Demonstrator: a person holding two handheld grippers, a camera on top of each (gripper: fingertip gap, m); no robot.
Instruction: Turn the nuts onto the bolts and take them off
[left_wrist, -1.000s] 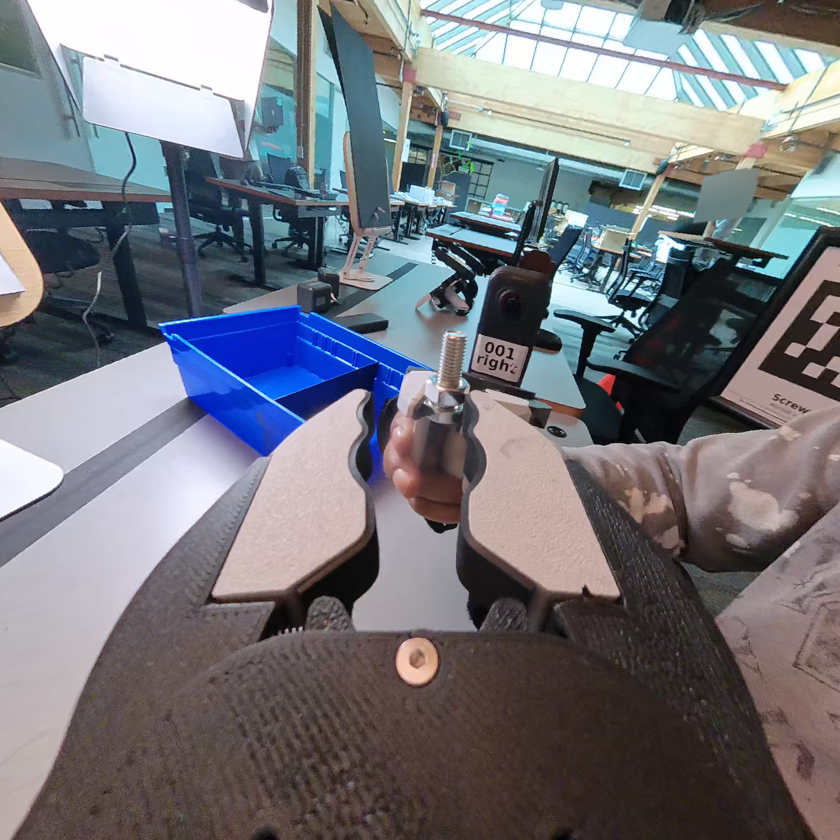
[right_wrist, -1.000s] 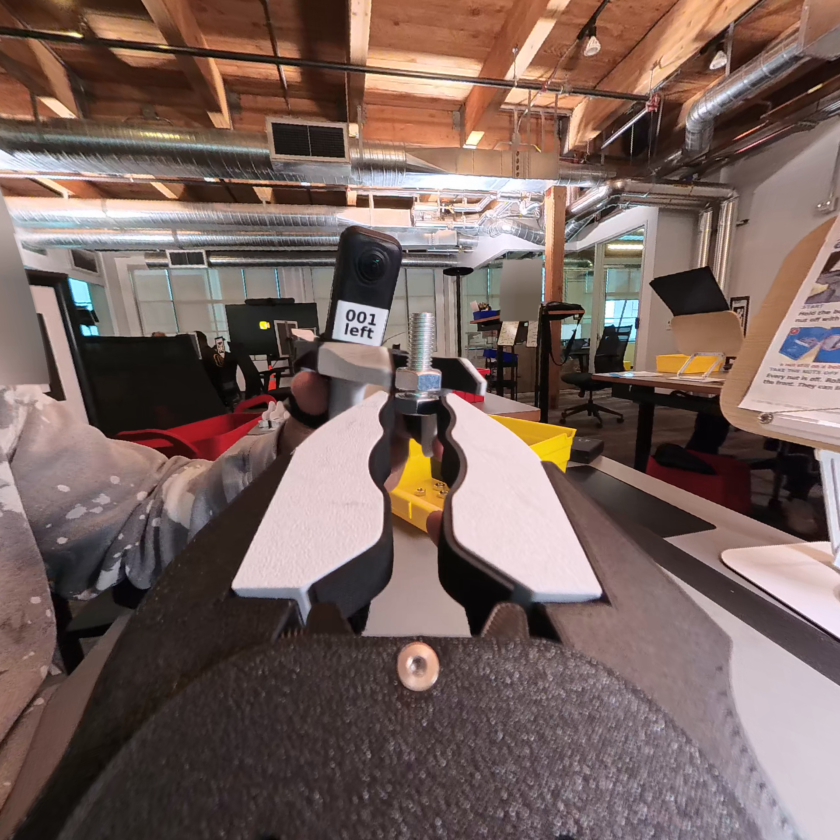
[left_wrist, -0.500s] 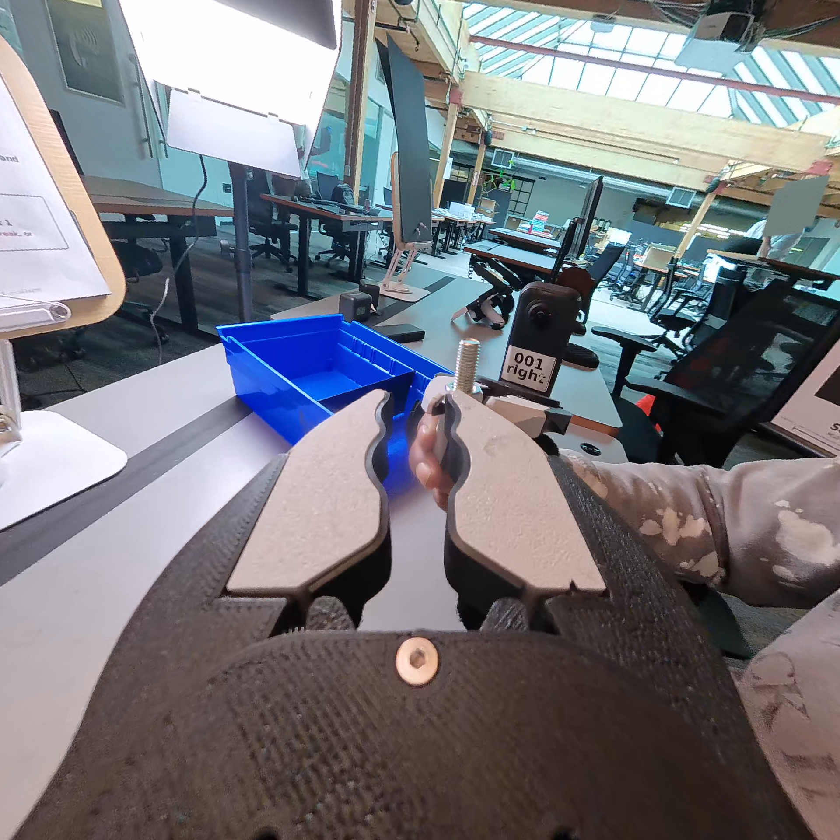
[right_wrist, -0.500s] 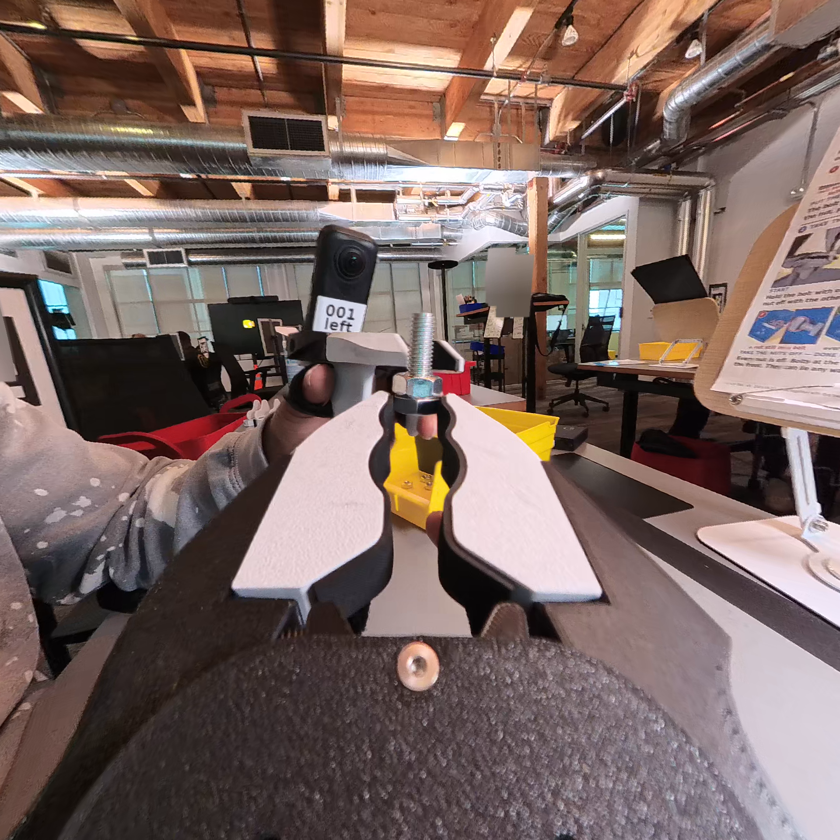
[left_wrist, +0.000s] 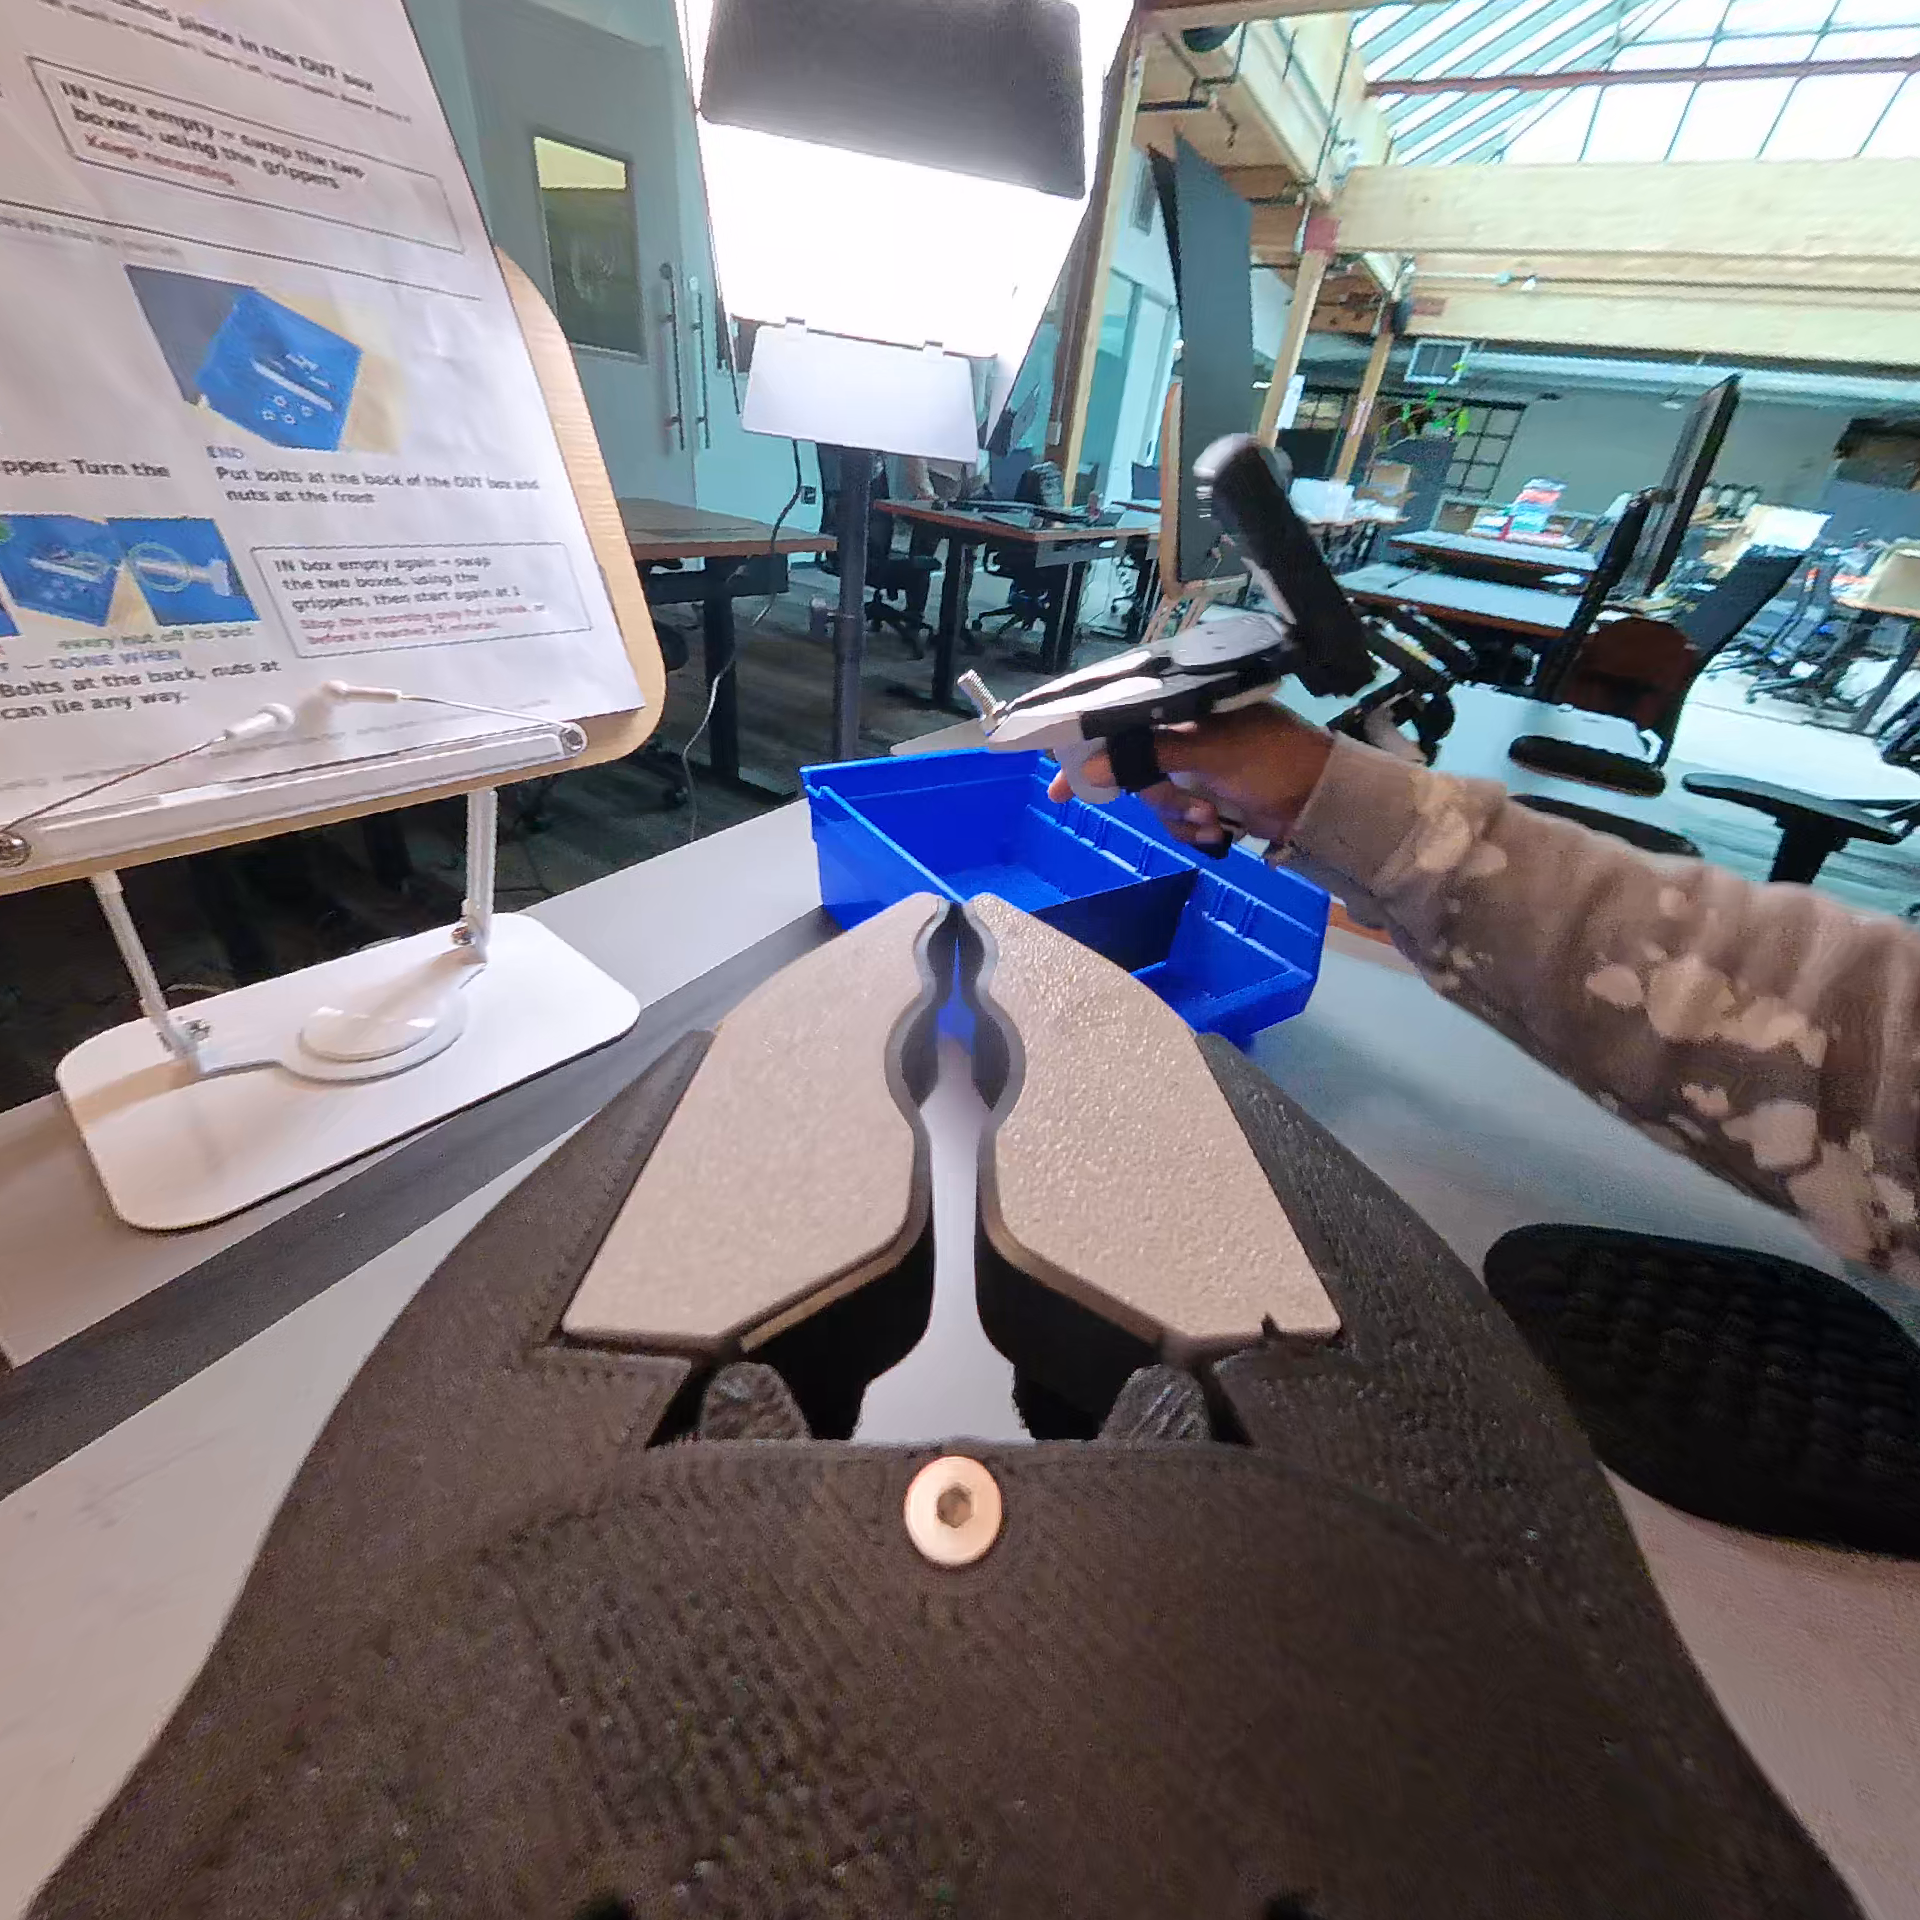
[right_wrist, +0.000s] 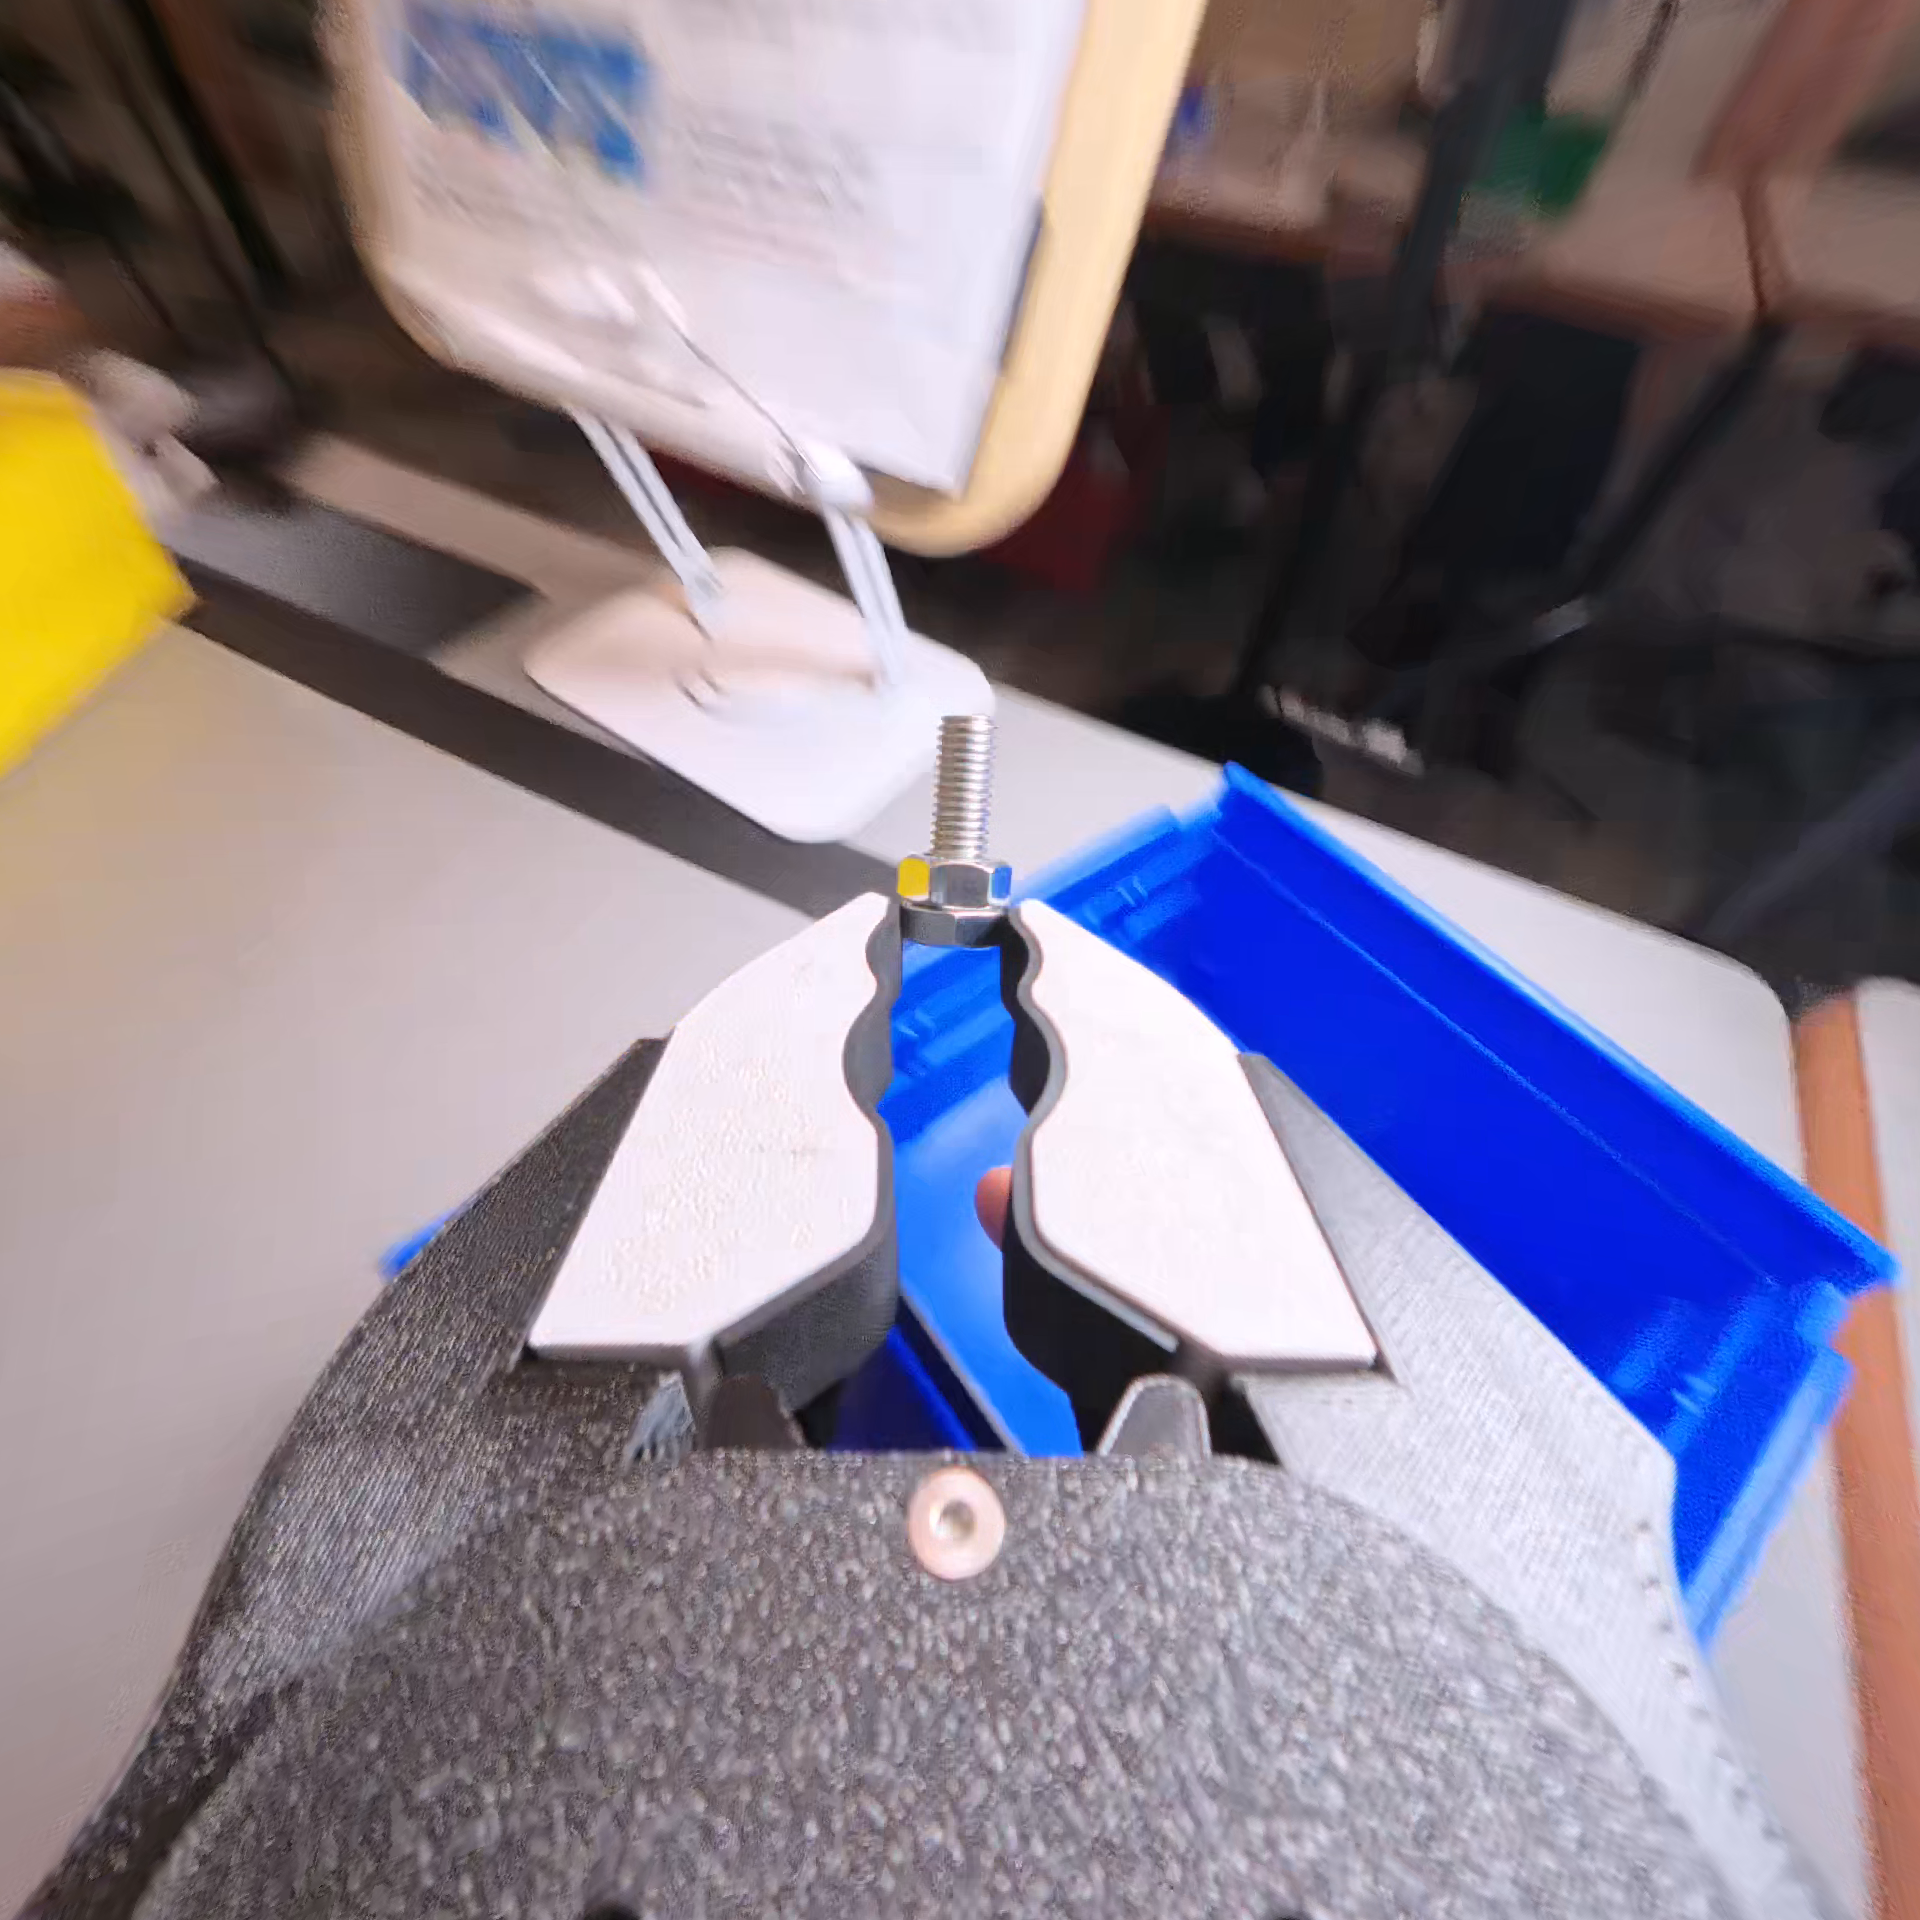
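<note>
Our left gripper (left_wrist: 954, 914) sits closed on nothing, fingertips touching, just in front of the near wall of the blue bin (left_wrist: 1226, 914), with the white document stand (left_wrist: 343, 1029) to the bin's left. Further right, our right gripper (right_wrist: 951, 914) hangs over that same blue bin (right_wrist: 1455, 1091), clamped on the base of the bolt (right_wrist: 964, 779), whose threaded shank sticks up past the fingertips with the nut (right_wrist: 956, 883) seated low on it. We think the bolt's head sits between the pads, though that view is blurred.
</note>
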